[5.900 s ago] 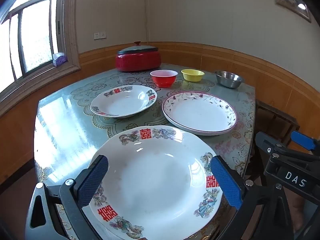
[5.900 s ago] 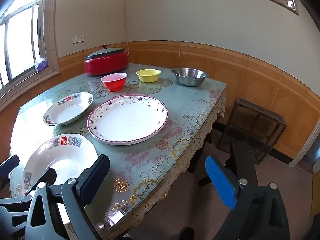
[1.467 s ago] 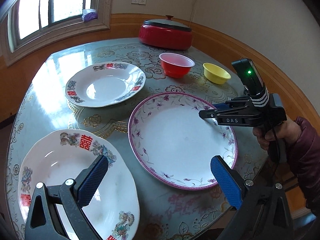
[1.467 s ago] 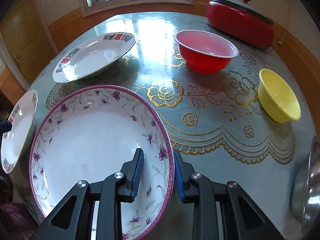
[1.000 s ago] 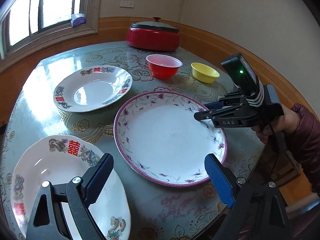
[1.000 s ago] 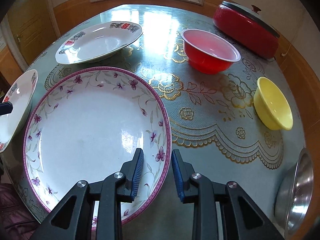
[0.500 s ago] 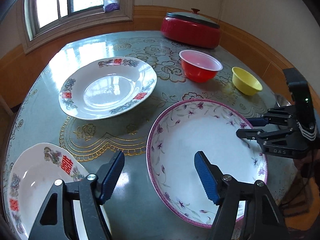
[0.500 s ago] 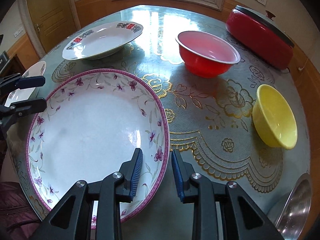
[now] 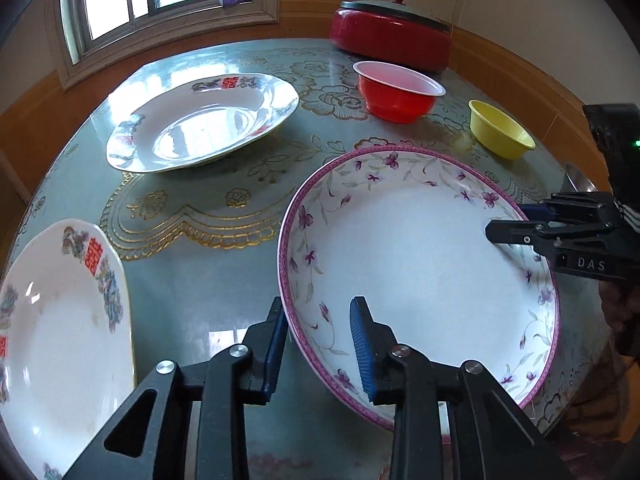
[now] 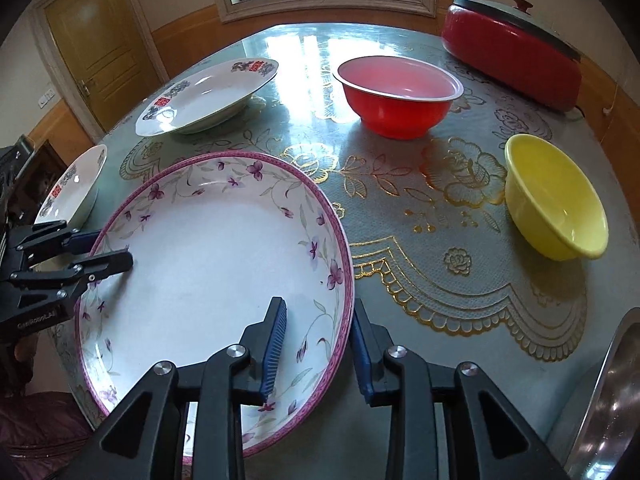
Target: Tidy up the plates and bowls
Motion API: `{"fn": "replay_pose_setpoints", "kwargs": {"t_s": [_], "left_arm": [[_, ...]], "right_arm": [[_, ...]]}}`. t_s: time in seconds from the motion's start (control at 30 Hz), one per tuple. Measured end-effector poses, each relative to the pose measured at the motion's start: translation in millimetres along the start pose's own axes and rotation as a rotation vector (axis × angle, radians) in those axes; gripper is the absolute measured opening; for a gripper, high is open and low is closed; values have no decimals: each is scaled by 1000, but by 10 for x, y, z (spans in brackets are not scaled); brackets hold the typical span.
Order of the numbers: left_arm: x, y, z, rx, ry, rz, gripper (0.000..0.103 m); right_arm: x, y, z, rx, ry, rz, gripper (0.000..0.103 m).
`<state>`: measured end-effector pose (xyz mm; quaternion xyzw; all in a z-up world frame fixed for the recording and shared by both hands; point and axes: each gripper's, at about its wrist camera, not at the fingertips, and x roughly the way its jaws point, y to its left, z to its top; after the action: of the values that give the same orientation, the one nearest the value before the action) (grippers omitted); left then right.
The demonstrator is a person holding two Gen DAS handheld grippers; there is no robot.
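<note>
A large white plate with a purple floral rim (image 9: 416,256) sits on the table and also shows in the right wrist view (image 10: 208,264). My left gripper (image 9: 320,344) is closed on its near-left rim, one finger inside, one outside. My right gripper (image 10: 316,344) is closed on the opposite rim and shows in the left wrist view (image 9: 516,224). Two white plates with red characters lie nearby: one at the back (image 9: 200,120) and one at the left edge (image 9: 60,328). A red bowl (image 10: 400,92) and a yellow bowl (image 10: 556,196) stand beyond.
A red lidded cooker (image 10: 516,44) stands at the far side of the table. A steel bowl (image 10: 608,400) shows at the right edge of the right wrist view. The table (image 9: 224,200) has a glossy patterned cover. A window and a door lie behind.
My left gripper has moved in on the floral plate and narrowed from wide open onto its rim. My right gripper has stayed on the opposite rim.
</note>
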<state>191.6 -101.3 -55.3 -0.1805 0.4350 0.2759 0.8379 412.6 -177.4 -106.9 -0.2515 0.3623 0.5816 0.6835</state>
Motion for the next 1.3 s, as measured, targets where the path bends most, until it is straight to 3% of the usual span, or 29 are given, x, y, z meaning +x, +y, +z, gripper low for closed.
{"fn": "replay_pose_setpoints", "kwargs": {"t_s": [0.17, 0.5, 0.63, 0.73, 0.9, 1.03, 1.2, 1.27, 1.3], "left_arm": [[-204, -99, -276, -12, -28, 23, 32], [-304, -51, -466, -156, -50, 86, 34], [-364, -83, -496, -145, -59, 101, 37], [-416, -47, -524, -141, -68, 95, 46], [-601, 35, -586, -135, -105, 83, 46], [-790, 191, -621, -139, -158, 55, 46], [-1085, 473, -593, -164, -257, 40, 47], [-1173, 642, -572, -196, -291, 52, 58], [-1220, 744, -568, -217, -310, 61, 70]], "right_arm": [[48, 78, 64, -11, -35, -19, 30], [211, 318, 280, -87, -87, -27, 30], [197, 295, 285, -84, -89, -39, 31], [168, 257, 288, -62, -88, -51, 31], [-90, 251, 362, 1, -169, -45, 31], [-200, 461, 431, 8, -203, 38, 32], [-101, 957, 522, -32, -183, 197, 35], [-18, 1153, 553, -38, -153, 284, 40], [29, 1255, 564, -41, -139, 322, 42]]}}
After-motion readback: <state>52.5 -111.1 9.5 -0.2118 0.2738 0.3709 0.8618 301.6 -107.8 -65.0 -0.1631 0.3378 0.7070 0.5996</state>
